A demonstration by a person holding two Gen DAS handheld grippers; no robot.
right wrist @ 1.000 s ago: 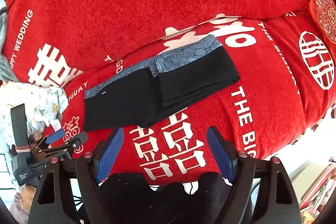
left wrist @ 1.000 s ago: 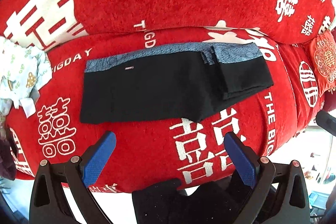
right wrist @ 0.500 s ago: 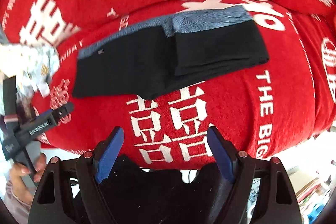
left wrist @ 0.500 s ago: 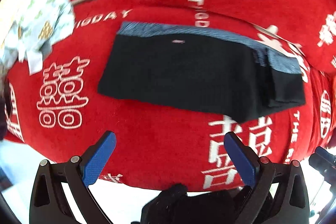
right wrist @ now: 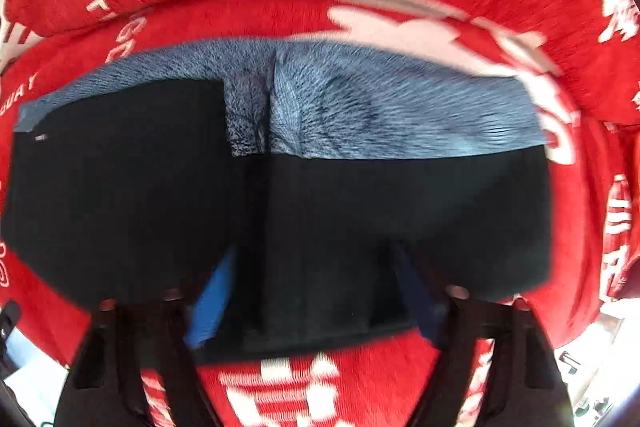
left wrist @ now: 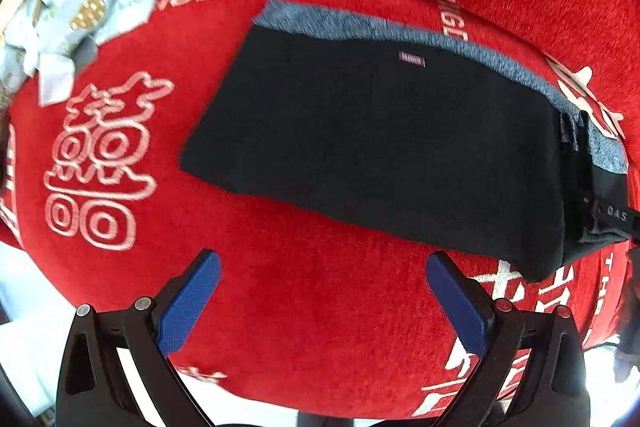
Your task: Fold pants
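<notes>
The black pants (left wrist: 380, 131) with a blue-grey waistband lie folded on the red cover (left wrist: 320, 307). The left gripper (left wrist: 322, 291) stands wide open and empty at lower frame. The right gripper (right wrist: 316, 291), jaws just closing, straddles the pants' near edge; contact cannot be told.

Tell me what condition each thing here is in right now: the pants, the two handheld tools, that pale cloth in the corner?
Pants: folded, lying flat on the red cover, grey-blue waistband along the far edge.
Left tool: open, empty, over bare red cover short of the pants.
Right tool: jaws have just been closing, pants' near edge between them, not clearly pinched.
Pale printed cloth: crumpled in a heap.
</notes>
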